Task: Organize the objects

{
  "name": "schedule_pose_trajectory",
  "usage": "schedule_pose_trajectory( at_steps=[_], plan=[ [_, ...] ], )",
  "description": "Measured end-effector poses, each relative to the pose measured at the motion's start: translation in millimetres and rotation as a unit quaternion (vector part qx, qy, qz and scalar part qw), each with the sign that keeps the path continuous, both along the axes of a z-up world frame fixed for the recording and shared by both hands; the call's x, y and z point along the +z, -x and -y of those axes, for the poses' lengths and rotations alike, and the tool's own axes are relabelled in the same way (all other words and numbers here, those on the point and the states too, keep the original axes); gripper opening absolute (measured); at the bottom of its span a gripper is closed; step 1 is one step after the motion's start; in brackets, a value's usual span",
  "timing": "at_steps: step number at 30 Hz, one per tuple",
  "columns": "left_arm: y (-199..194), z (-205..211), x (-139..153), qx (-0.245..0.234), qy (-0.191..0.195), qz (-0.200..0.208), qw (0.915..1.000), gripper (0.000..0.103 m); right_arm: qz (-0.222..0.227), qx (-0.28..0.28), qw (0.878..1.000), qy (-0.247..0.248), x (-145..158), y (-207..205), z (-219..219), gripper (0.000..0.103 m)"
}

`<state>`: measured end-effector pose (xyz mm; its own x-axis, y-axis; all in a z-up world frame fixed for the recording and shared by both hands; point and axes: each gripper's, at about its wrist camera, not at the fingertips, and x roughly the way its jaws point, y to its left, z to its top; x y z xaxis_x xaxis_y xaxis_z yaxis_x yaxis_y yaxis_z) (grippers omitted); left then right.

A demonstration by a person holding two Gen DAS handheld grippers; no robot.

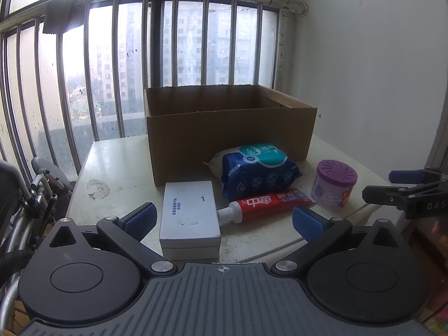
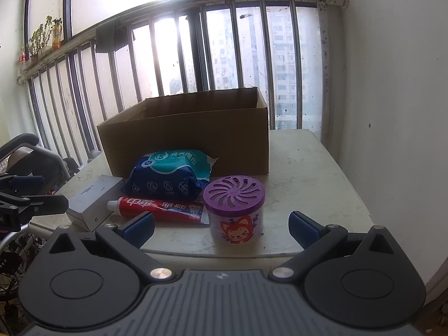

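A: On the bench (image 1: 117, 168), an open cardboard box (image 1: 229, 137) is recorded toward the far edge, in front of the barred window (image 1: 190, 44). What is noted in front of it?

B: Four items are logged. A blue wet-wipes pack (image 1: 259, 170) is seen lying just before the box's near wall, touching or nearly touching it; contact cannot be confirmed. A red toothpaste tube (image 1: 268, 204) is laid flat against the near side of the pack, its white cap pointed toward a grey-white rectangular box (image 1: 190, 218). A purple-lidded air freshener tub (image 1: 334, 184) is stood upright just beside the tube's crimped end.

A: And from the right wrist view?

B: The same layout is confirmed: cardboard box (image 2: 184, 140), wipes pack (image 2: 170, 176), toothpaste tube (image 2: 159, 207), rectangular box (image 2: 92, 201), and freshener tub (image 2: 233, 210), the last placed nearest that camera. Bare bench (image 2: 313, 173) is seen to the tub's right.

A: State of the fingers?

B: The left gripper (image 1: 224, 218) is recorded with its blue-padded fingers (image 1: 141, 219) spread wide and nothing between them; the rectangular box is seen in the gap but is not contacted. The right gripper (image 2: 221, 226) is likewise released, with the fingers (image 2: 303, 228) parted on either side of the freshener tub and well apart from it. Each gripper is also visible at the edge of the other's view.

A: Anything beside the bench?

B: A wheelchair (image 1: 33, 196) is noted at the left.
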<state>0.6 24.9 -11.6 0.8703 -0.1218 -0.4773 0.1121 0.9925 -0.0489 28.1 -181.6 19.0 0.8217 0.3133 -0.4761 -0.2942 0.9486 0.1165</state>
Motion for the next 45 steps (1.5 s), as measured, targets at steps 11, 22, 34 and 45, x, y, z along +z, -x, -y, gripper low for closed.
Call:
schedule_pose_trajectory(
  at_steps=[11,22,34,45],
  plan=[
    [1.8,5.1,0.2,-0.004,-0.021,0.008,0.9998,0.103,0.000,0.001,1.000,0.000,-0.2,0.8,-1.2,0.103],
    [-0.6,2.8,-0.7,0.000,-0.012,0.004,0.9999,0.103,0.001,0.000,1.000,0.009,0.5,1.7,-2.8,0.103],
    [-0.5,2.7,-0.9,0.000,-0.013,0.004,0.9999,0.103,0.002,0.001,1.000,0.012,1.6,3.2,-3.9,0.103],
    [1.3,3.5,-0.4,0.003,-0.011,0.004,0.9999,0.103,0.008,0.003,1.000,0.005,7.6,6.0,-2.5,0.103]
  ],
)
